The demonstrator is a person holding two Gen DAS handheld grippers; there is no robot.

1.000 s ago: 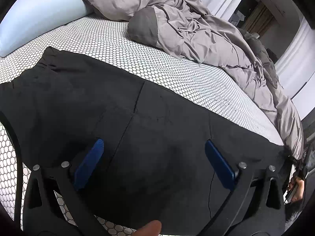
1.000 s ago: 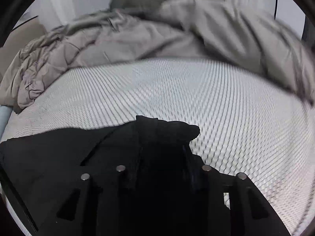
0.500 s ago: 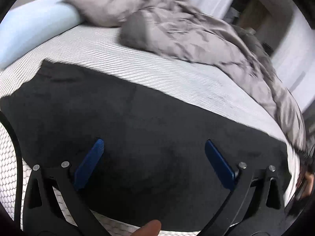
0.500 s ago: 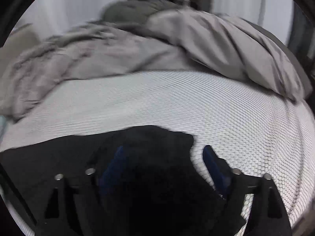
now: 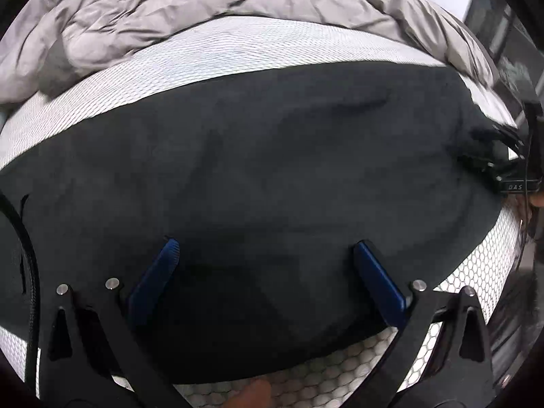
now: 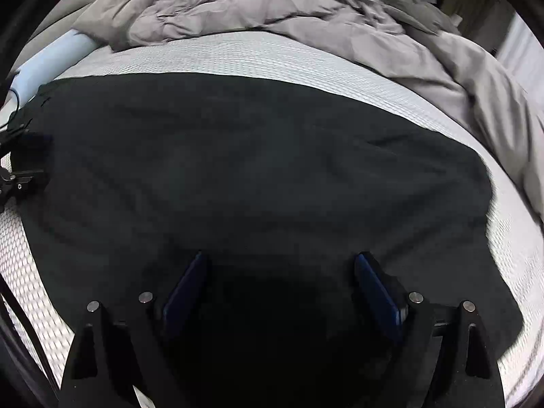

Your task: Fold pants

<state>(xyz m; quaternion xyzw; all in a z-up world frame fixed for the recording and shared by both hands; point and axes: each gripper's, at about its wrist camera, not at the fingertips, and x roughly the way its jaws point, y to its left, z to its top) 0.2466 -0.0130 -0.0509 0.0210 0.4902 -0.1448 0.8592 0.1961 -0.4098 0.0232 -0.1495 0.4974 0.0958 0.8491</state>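
The black pants (image 5: 272, 170) lie spread flat across the white honeycomb-patterned bed sheet (image 5: 238, 47), filling most of both views. My left gripper (image 5: 263, 251) hangs over the near part of the cloth, its blue pads (image 5: 159, 272) wide apart and nothing between them. In the right wrist view the pants (image 6: 255, 170) stretch from left to right. My right gripper (image 6: 278, 268) is open above them, with its blue pads (image 6: 377, 289) clear of the cloth. The right gripper's body shows at the pants' right end (image 5: 520, 176) in the left wrist view.
A crumpled grey duvet (image 6: 272, 6) is heaped along the far side of the bed. A pale blue pillow (image 6: 51, 61) lies at the far left. A fingertip (image 5: 253, 394) shows at the bottom edge of the left wrist view. Bare sheet (image 6: 520, 272) shows right of the pants.
My right gripper has let go of the bunched pants end and opened. Both grippers have swung and rolled, so the pants now show spread flat across each view.
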